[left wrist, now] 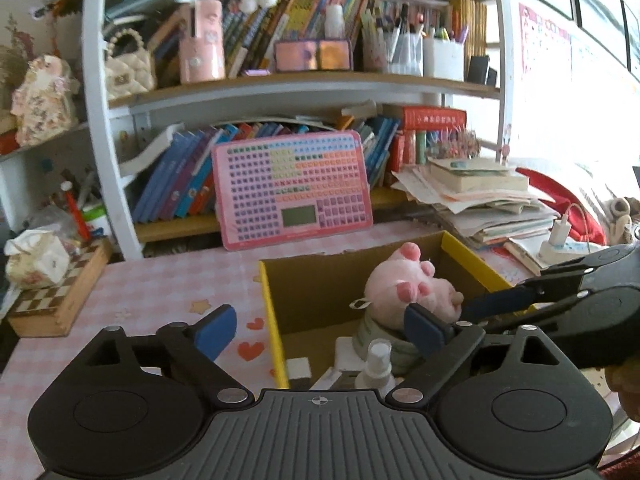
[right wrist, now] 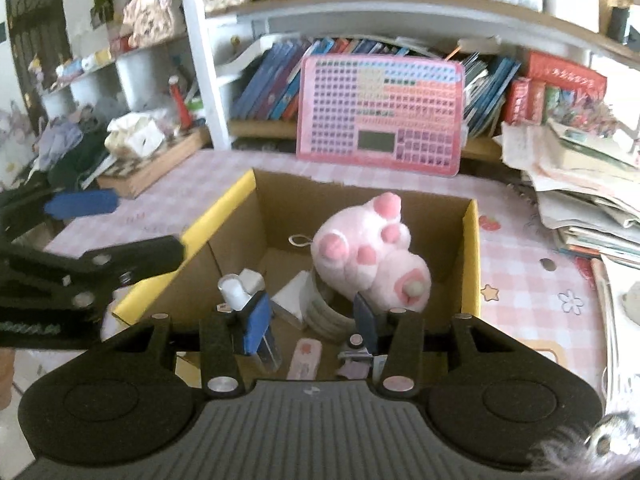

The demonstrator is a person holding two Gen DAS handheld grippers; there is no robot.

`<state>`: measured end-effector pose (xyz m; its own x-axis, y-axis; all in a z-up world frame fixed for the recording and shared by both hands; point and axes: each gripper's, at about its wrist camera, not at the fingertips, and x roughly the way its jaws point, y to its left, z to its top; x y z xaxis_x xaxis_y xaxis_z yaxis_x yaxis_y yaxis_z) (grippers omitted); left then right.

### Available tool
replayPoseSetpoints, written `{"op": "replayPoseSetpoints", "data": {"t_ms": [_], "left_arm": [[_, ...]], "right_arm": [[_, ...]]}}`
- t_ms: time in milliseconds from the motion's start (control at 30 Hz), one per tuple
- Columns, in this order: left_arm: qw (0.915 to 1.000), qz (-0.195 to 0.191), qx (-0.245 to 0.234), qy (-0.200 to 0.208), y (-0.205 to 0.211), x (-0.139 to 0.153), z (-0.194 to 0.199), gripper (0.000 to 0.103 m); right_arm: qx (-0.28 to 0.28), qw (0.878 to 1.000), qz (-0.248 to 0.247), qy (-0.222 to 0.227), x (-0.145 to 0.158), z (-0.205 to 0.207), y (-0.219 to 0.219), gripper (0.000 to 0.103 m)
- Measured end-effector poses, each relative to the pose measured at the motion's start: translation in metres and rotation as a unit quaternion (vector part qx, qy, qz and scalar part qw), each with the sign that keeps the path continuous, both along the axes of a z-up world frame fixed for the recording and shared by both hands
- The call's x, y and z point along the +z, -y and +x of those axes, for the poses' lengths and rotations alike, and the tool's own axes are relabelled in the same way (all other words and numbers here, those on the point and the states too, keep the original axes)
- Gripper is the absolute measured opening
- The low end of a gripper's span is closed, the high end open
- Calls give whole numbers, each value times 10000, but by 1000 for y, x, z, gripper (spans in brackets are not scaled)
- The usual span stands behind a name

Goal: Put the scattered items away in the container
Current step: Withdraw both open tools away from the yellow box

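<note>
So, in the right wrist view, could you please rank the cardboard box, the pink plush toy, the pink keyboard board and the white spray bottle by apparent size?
1. cardboard box
2. pink keyboard board
3. pink plush toy
4. white spray bottle
The board stands farther back, so it may be larger than it looks.

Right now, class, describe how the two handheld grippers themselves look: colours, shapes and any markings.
Both the left gripper and the right gripper are matte black with blue finger pads. Each has a ribbed grey central plate bearing a small crosshair mark, flanked by two round black discs, with silver pivot bolts on the linkages. No cables or sleeves show.
</note>
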<state>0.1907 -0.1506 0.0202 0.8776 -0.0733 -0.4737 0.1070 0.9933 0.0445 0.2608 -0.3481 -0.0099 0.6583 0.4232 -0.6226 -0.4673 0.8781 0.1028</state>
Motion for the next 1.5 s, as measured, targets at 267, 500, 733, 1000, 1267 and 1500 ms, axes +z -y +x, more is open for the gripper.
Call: {"op": "replayPoseSetpoints", "data": {"t_ms": [267,500,733,1000,1267,1500], "left_arm": [[9997,-98,201,52,-27,3,-43,93],[9992,-204,347,23,-48,0,-79,97],[9994,-160,304,-20,-60,-2,-109,97],[9992,-188,304,-189,-76,-12,-136,97],[9989,-158,354,-255,-90,-14,-158,97],[9980,-173,474,-390,-102,-19,-175,101]], "right_arm": [[-271,9996,31,110,6,-41,-13,47],[-485,9987,26,164,5,-80,-29,51],[-617,9981,2,93,1,-115,-42,52],[-645,9979,-52,20,-4,-147,-60,57],[-610,9981,-112,-26,-9,-171,-82,72],[-520,9984,-197,-74,-11,-185,-99,82]]}}
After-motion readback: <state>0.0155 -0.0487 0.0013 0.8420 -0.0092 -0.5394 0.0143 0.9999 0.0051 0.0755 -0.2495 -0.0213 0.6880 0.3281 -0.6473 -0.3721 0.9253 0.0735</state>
